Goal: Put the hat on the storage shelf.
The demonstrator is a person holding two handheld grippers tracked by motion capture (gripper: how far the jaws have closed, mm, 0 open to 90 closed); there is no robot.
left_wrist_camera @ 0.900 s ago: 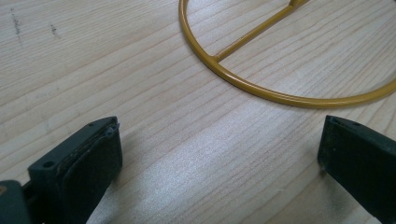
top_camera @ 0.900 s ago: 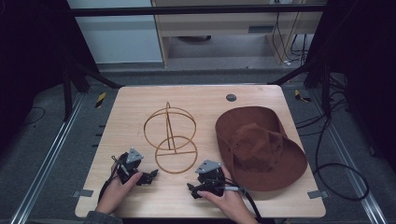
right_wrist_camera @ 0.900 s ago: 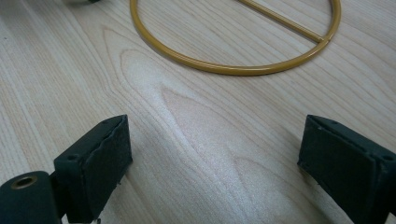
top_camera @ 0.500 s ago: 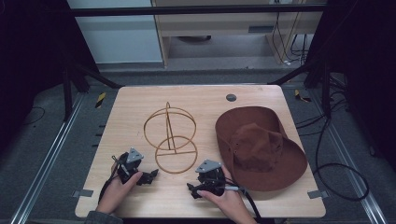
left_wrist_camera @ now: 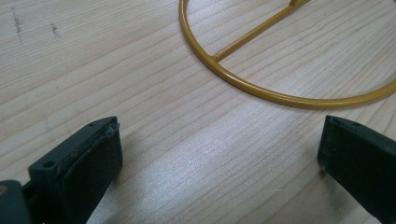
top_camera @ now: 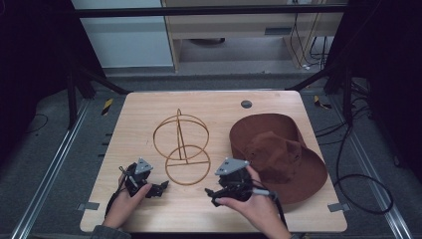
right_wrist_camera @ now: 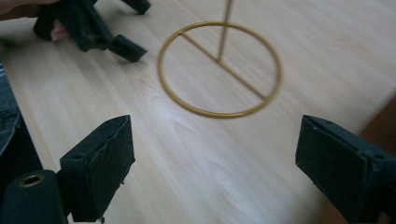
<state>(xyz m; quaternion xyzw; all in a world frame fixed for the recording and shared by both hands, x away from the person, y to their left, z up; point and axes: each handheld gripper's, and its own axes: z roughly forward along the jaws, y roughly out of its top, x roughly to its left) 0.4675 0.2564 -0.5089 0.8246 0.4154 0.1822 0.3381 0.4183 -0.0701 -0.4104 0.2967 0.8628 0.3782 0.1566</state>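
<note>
Nothing is seen to have moved since the earlier frames: both grippers are held low at the near edge of the wooden table (top_camera: 149,107), as before. The left gripper (top_camera: 158,187) is spread wide and holds nothing, with the base ring of the gold wire stand (top_camera: 181,144) just ahead of it. The right gripper (top_camera: 213,193) is likewise spread and empty, close to the brim of the brown hat (top_camera: 278,154). The stand is upright at the table's middle; the hat lies flat beside it, apart. No task step appears begun: nothing is gripped, and everything is judged still to be done.
</note>
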